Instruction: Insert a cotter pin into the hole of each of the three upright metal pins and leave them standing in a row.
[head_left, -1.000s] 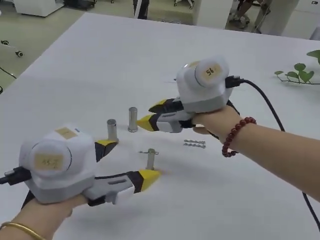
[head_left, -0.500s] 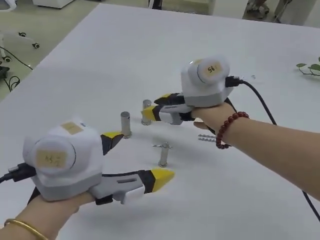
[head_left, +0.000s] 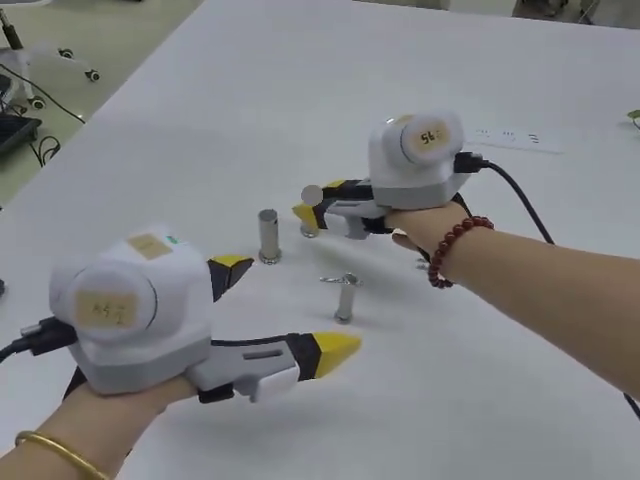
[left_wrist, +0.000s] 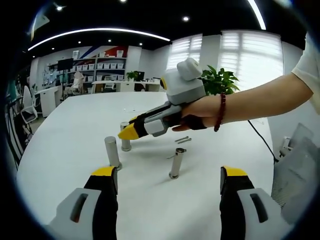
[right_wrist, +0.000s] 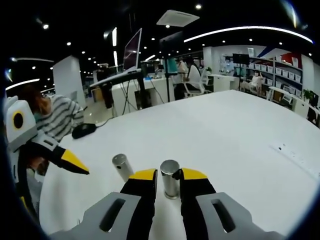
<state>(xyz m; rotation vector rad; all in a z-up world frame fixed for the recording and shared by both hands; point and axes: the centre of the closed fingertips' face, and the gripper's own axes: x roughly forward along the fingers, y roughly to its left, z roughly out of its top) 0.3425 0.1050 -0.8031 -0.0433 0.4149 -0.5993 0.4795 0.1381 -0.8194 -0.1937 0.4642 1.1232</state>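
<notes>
**A:** What are the jaws doing?

**B:** The jaws of the right gripper (right_wrist: 168, 174) are closed in on the far pin (right_wrist: 170, 182). As far as the right gripper view tells, one jaw presses each side. The jaws of the left gripper (head_left: 286, 305) stand wide apart with nothing between them, low over the desk (head_left: 450, 400).

**A:** Which step is that?

**B:** I judge it the second pin of three. The near pin (head_left: 345, 300) already carries a cotter pin (head_left: 333, 279) through its top. The middle pin (head_left: 268, 236) and the far pin are bare.

**A:** And the next move?

**B:** A cotter pin has to come to the far pin's hole, which is too small to make out. The spare cotter pins (left_wrist: 182, 140) lie flat just beside the right wrist. The free left gripper would probably have to pinch one by an end. It would then line it up square with the hole while the right gripper steadies the pin.

**A:** How do the things lie?

**B:** All three pins stand upright with the long axis vertical, well in from the desk's left edge. They make a loose triangle rather than a row. The fitted cotter pin sits level across the near pin, with most of its length sticking out toward that left edge.
</notes>
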